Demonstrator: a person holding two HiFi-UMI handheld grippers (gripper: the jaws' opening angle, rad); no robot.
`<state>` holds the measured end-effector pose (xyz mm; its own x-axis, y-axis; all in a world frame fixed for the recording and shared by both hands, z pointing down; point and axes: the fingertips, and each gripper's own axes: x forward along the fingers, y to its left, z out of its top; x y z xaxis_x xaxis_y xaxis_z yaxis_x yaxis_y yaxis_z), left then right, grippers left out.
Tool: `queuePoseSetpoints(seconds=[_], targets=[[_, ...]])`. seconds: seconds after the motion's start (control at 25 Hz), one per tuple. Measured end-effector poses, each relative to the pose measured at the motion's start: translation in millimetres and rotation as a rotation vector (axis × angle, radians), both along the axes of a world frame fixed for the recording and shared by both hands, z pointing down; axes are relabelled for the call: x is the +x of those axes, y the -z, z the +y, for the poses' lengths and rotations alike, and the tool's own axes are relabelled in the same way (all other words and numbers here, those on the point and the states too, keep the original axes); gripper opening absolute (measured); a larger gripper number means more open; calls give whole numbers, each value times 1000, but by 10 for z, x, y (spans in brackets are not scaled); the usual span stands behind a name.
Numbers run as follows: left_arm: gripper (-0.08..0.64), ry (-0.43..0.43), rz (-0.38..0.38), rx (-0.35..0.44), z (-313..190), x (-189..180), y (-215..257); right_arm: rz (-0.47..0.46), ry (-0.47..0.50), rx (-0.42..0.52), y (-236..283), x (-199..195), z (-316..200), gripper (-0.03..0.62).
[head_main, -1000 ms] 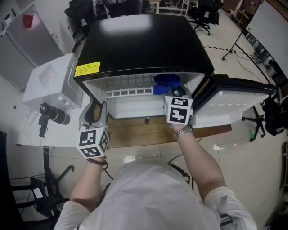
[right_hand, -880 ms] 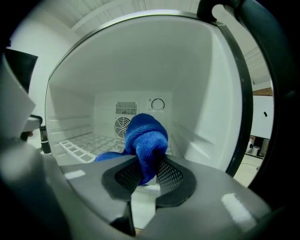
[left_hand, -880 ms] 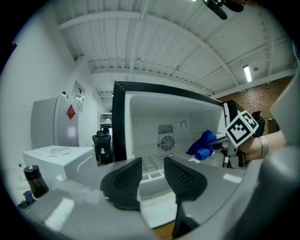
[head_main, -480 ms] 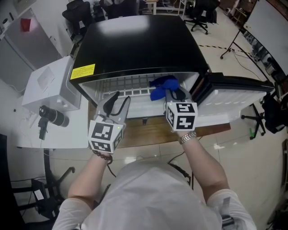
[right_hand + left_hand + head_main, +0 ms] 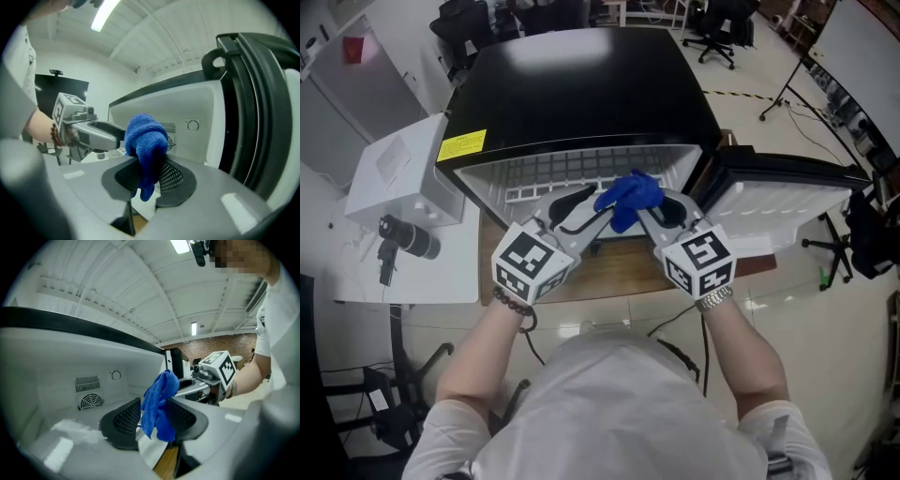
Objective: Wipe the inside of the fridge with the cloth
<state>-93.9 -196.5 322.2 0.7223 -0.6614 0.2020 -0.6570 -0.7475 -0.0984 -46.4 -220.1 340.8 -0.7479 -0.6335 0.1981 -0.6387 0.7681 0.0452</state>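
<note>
The small black fridge [image 5: 581,84] stands with its door [image 5: 787,202] swung open to the right and its white inside [image 5: 553,169] showing. The blue cloth [image 5: 628,197] hangs in front of the opening with my right gripper [image 5: 649,204] shut on it; in the right gripper view the cloth [image 5: 146,140] bunches between the pads of that gripper [image 5: 147,176]. My left gripper [image 5: 598,208] meets it from the left. Its jaws have just been opening and stand wide, with the cloth [image 5: 159,404] hanging between them in the left gripper view and not clamped.
A white box [image 5: 398,173] and a black cylindrical device [image 5: 408,234] sit on the table left of the fridge. A wooden board [image 5: 600,272] lies below the opening. A fan grille [image 5: 91,401] is on the fridge's back wall. Stands and chairs are farther off.
The right gripper drew the cloth out of the fridge toward the front and left. The left gripper swung right and up to meet it, so the cloth now sits between its jaws.
</note>
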Motion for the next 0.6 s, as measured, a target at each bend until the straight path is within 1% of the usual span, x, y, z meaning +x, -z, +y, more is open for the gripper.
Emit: queuePoseSetpoints(seconds=[0.16, 0.4, 0.6], targets=[[188, -97, 10, -18, 93, 191, 18, 6, 145, 22, 51, -20, 235, 72], [214, -267, 55, -109, 329, 411, -48, 7, 326, 21, 83, 24, 547, 74], [233, -352, 77, -129, 510, 518, -20, 39, 449, 16, 104, 65, 757, 74]])
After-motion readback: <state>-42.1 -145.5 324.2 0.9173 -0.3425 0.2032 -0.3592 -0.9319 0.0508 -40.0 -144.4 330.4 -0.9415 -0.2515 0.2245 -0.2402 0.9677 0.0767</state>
